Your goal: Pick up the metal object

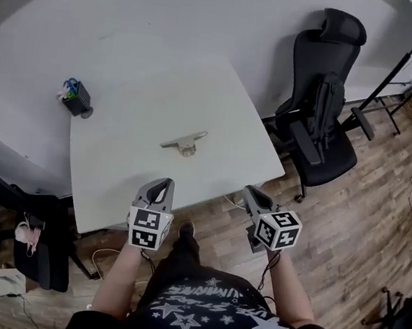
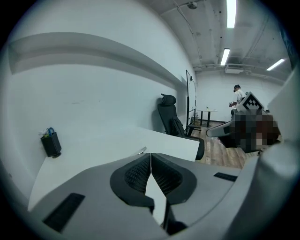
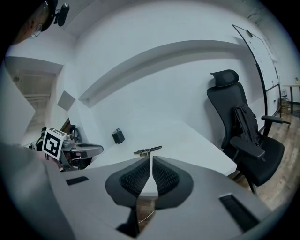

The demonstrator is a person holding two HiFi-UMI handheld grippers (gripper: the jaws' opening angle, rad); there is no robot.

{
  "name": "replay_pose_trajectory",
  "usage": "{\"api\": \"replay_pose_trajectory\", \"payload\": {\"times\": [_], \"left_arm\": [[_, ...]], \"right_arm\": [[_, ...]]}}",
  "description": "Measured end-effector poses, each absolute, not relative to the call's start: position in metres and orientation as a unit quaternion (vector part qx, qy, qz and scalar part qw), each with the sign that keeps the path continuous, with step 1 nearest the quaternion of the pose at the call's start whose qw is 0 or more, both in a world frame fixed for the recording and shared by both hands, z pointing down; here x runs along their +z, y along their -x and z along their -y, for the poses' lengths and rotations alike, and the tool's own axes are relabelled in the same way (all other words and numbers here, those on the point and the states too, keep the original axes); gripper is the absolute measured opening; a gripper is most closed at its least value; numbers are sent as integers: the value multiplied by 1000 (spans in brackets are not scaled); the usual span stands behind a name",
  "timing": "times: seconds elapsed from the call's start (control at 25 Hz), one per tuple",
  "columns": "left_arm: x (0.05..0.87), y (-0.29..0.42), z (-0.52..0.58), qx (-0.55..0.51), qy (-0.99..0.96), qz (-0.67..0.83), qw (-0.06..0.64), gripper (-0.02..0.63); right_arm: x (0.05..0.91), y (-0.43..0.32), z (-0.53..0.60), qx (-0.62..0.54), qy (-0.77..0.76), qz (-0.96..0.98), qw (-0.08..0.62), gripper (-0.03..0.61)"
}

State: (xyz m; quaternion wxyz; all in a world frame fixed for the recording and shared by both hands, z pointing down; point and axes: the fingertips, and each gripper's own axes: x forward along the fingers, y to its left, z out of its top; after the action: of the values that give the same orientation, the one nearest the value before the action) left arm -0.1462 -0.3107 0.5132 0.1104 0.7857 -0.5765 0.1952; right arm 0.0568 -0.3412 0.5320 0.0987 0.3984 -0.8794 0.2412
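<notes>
1. Head view: the flat silver metal object (image 1: 184, 143) lies near the middle of the white rectangular table (image 1: 113, 177).
2. Your left gripper (image 1: 163, 184) and right gripper (image 1: 252, 194) hover by the table's near edge, jaws pressed together, gripping nothing.

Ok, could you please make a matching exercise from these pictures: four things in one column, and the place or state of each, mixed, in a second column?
Things:
1. metal object
2. black holder
3. office chair
4. left gripper

Place or state:
A. on the floor, right of the table
B. fingers shut, nothing between them
C. near the table's middle
D. at the table's far left corner

Pairs: 1-C, 2-D, 3-A, 4-B.
</notes>
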Motion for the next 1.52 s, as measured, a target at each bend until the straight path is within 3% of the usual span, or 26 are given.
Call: {"api": "replay_pose_trajectory", "payload": {"times": [0.36,0.52,0.72,1.4,1.52], "left_arm": [[530,161,391,267,-797,541,24,26],[540,164,423,317,-790,523,-51,137],[562,164,452,370,-787,484,-93,187],[627,151,503,473,-764,411,-152,187],[630,151,506,480,-754,415,-171,143]], "right_arm": [[544,-30,408,252,-414,868,112,49],[550,-22,430,259,-424,860,116,49],[558,-18,449,269,-439,849,122,49],[579,-14,493,289,-473,821,137,49],[582,-13,493,292,-473,820,138,49]]}}
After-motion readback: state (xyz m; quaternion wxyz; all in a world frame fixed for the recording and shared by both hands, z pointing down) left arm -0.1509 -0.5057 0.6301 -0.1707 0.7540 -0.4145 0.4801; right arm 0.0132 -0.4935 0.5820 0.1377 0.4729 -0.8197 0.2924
